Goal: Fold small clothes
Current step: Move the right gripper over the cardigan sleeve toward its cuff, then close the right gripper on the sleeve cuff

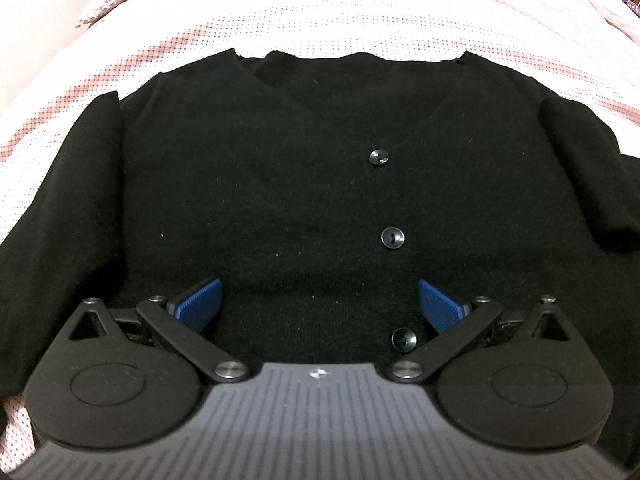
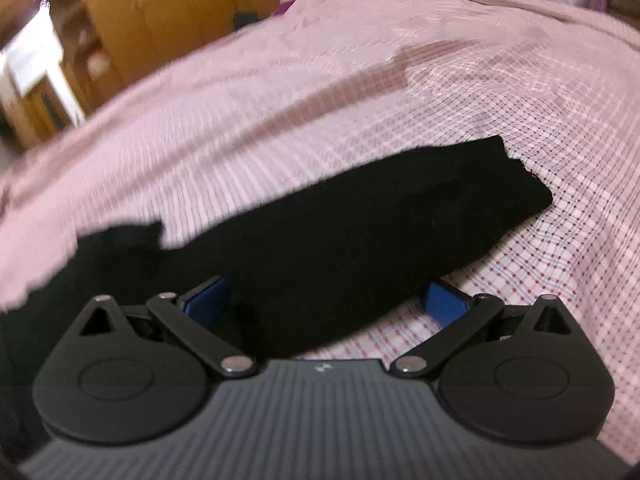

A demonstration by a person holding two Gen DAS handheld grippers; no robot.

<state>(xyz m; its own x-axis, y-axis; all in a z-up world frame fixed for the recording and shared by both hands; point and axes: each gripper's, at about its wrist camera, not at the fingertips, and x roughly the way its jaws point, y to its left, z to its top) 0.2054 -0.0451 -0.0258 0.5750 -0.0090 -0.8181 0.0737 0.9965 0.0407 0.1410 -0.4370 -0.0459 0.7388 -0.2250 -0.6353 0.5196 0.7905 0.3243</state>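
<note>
A black cardigan (image 1: pixel 280 184) lay flat, buttoned, on the checked bed (image 1: pixel 320 20). The left tongs (image 1: pixel 319 304) gaped wide above its lower front, gripping nothing. The right tongs (image 2: pixel 326 304) gaped wide over its sleeve (image 2: pixel 360 220), empty too.

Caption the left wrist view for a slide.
Open left gripper above a buttoned black knit cardigan on a pink checked bedsheet.

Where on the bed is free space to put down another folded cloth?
Free: the checked bedsheet beyond the black cardigan's neckline, and the sheet right of its sleeve. Crowded: the near middle, covered by the cardigan, with the left gripper and right gripper above it.
</note>
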